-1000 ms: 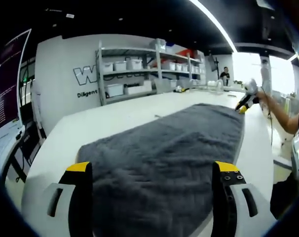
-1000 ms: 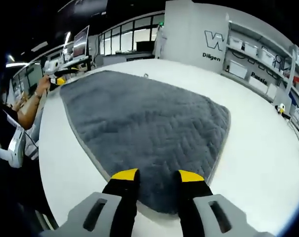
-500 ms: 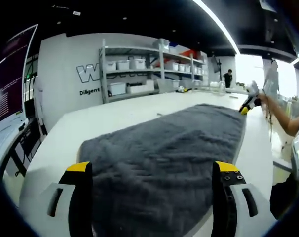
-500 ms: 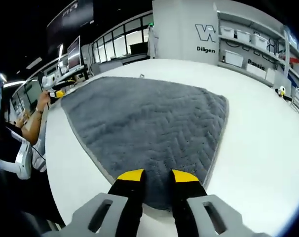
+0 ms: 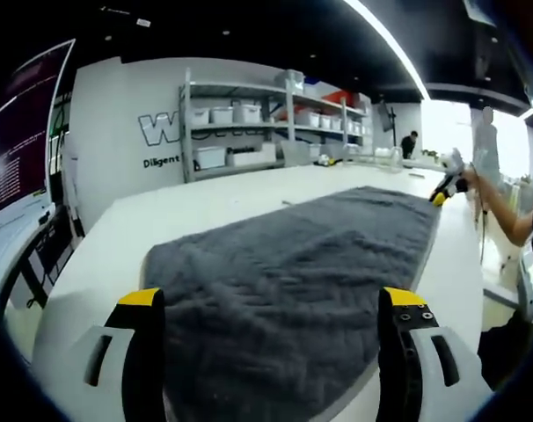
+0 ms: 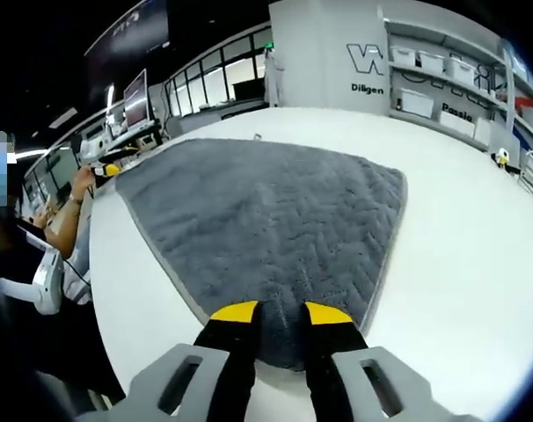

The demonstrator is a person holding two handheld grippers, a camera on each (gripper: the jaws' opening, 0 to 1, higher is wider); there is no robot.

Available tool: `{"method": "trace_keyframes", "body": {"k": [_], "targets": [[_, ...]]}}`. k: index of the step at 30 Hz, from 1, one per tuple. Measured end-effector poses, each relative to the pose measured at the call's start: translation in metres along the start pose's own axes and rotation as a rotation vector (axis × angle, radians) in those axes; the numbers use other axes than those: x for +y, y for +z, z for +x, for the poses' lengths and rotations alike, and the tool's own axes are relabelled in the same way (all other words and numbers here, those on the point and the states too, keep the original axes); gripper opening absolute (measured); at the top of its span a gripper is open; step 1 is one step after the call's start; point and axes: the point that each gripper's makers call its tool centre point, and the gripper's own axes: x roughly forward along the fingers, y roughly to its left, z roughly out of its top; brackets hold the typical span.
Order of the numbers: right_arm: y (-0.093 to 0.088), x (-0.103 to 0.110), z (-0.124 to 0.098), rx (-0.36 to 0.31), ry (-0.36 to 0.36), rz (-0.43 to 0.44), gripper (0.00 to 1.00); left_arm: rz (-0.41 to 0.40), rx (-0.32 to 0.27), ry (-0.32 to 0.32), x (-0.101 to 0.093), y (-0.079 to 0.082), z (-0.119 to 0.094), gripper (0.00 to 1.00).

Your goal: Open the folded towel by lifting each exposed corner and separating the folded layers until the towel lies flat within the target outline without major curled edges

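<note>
A white table (image 6: 460,264) before storage shelves (image 5: 249,123) bears the grey towel (image 6: 275,220); left claw (image 5: 271,303) gapes, right claw (image 6: 280,312) pinches its corner.

Both views look low across the same grey towel (image 5: 302,281) (image 6: 266,220) from opposite corners.

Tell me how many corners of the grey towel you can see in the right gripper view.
3: one between the right gripper's fingers, one at right, one far left near the left gripper. The towel's fourth isn't distinct.
</note>
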Motion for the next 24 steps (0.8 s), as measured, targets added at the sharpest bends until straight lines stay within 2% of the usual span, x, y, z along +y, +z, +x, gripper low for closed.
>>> {"method": "trace_keyframes", "body": {"k": [4, 6, 10, 14, 16, 20, 24], "targets": [[0.004, 0.0, -0.002, -0.024, -0.032, -0.003, 0.24, -0.004, -0.001, -0.001, 0.001, 0.0, -0.001, 0.99], [0.009, -0.005, -0.006, -0.057, -0.077, -0.001, 0.31, -0.009, -0.009, 0.005, 0.002, 0.002, -0.003, 0.99], [0.017, -0.012, -0.019, -0.114, -0.125, 0.015, 0.47, -0.012, -0.012, 0.013, 0.004, 0.002, -0.005, 0.99], [0.017, -0.016, -0.026, -0.123, -0.161, 0.017, 0.67, -0.012, -0.005, 0.021, 0.004, -0.001, -0.007, 0.99], [0.018, -0.015, -0.028, -0.136, -0.17, 0.023, 0.72, -0.016, -0.002, 0.026, 0.006, -0.004, -0.008, 0.99], [0.015, -0.01, -0.028, -0.134, -0.193, 0.038, 0.89, -0.029, -0.003, 0.036, 0.008, -0.007, -0.011, 0.99], [0.016, -0.005, -0.029, -0.142, -0.22, 0.026, 1.0, -0.037, -0.01, 0.039, 0.007, -0.008, -0.015, 0.99]]}}
